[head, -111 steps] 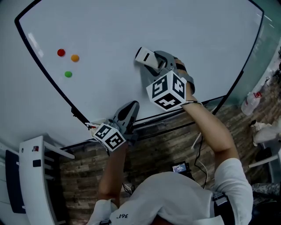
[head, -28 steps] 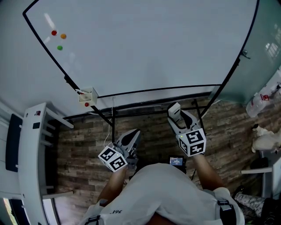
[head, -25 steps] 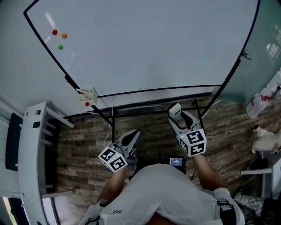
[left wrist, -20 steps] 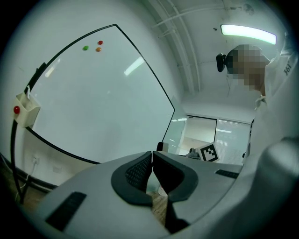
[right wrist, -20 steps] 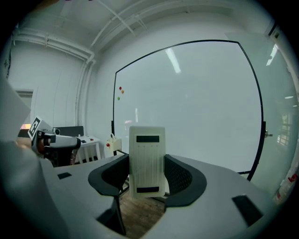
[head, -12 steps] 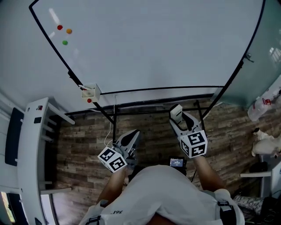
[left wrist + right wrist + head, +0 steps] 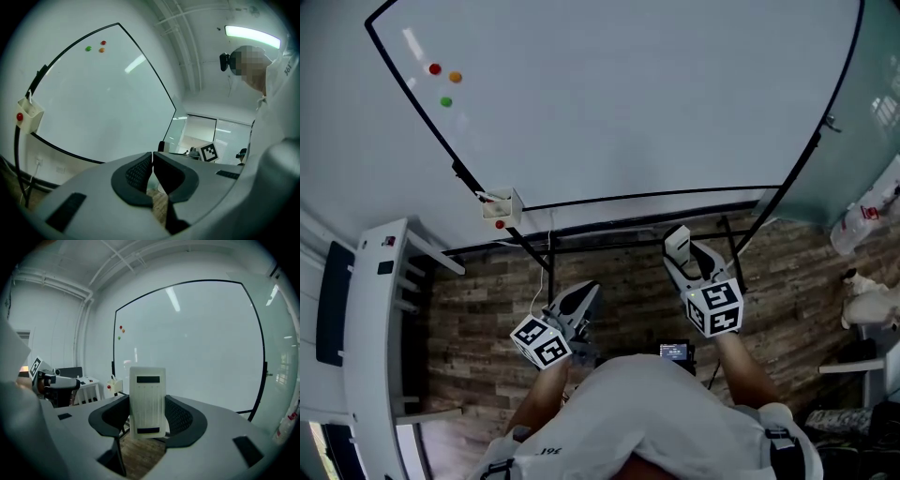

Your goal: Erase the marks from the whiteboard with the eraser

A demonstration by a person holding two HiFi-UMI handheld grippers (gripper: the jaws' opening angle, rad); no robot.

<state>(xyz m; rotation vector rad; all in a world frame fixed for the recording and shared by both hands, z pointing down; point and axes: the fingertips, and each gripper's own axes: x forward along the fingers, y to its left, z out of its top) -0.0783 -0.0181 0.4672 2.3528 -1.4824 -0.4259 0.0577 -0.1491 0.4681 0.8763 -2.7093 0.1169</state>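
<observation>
Wood-plank floor (image 7: 487, 309) below, whiteboard (image 7: 628, 103) filling the head view from 9 to 3 o'clock.

- Right gripper (image 7: 147, 416): clamped on the white eraser (image 7: 148, 399), which stands upright between the pads, held off the board at about 5 o'clock.
- Left gripper (image 7: 153, 164): jaws together, nothing between them, low at 7 o'clock.
- Board face: no marks visible. Three coloured magnets (image 7: 445, 80) at 10 o'clock, and a small holder box (image 7: 502, 204) on the frame at 8 o'clock.

Judgement: wiping looks finished. Next move is probably to set the eraser down, or to lift it flat to the board if any faint marks remain.
</observation>
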